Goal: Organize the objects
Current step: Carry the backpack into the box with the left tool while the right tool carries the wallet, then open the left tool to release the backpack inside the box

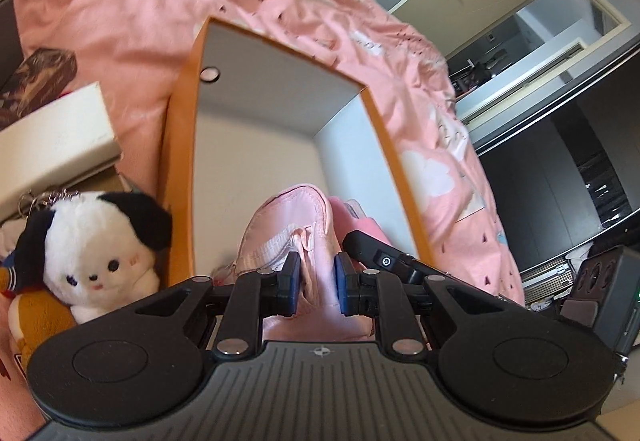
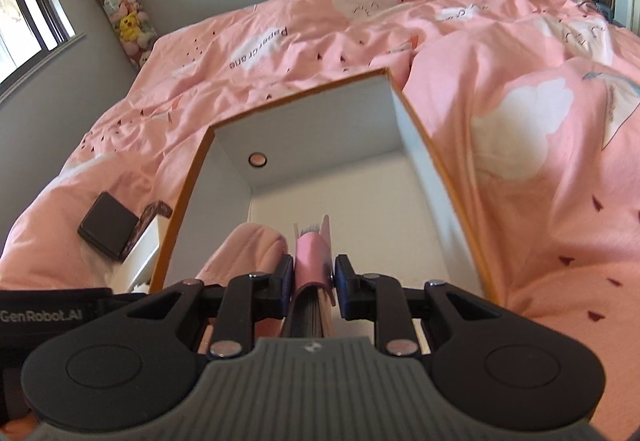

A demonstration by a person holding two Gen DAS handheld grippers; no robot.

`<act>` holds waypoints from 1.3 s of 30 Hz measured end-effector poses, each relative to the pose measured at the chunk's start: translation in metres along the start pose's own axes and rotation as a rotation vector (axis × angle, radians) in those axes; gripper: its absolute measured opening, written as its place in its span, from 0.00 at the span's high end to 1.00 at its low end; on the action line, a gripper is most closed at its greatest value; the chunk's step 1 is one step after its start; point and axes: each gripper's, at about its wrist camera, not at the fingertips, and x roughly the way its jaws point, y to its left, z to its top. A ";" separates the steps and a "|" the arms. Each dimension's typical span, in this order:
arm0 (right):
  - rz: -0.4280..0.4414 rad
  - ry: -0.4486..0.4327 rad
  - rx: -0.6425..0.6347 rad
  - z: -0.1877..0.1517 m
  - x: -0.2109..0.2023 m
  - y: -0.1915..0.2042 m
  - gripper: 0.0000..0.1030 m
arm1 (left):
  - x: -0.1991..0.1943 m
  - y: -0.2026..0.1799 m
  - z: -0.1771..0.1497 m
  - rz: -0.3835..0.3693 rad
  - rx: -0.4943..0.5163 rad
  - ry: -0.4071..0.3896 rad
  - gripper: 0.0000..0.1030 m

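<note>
An orange box (image 1: 182,145) with a white inside lies open on the pink bedcover. My left gripper (image 1: 316,273) is shut on a pale pink zipped pouch (image 1: 288,213), which hangs over the near end of the box. In the right wrist view my right gripper (image 2: 314,277) is shut on a pink-covered notebook (image 2: 310,253), held spine up over the same box (image 2: 180,201). The pouch (image 2: 248,249) shows just left of the notebook. The two grippers sit side by side.
A white plush dog (image 1: 100,245) with black ears lies left of the box, beside a white carton (image 1: 56,137) and a brown patterned box (image 1: 36,77). A flat black case (image 2: 108,227) lies on the cover. A tube of plush toys (image 2: 120,9) stands in the far corner.
</note>
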 end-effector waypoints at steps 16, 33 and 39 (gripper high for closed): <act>0.023 0.098 -0.031 -0.019 0.019 0.019 0.77 | -0.004 -0.002 -0.003 0.145 0.080 0.064 0.73; 0.025 0.073 -0.113 -0.021 0.012 0.043 0.77 | -0.056 0.007 0.008 0.126 0.108 -0.068 0.48; 0.092 0.080 -0.095 -0.020 0.008 0.052 0.77 | -0.051 0.023 0.009 0.147 0.075 -0.037 0.42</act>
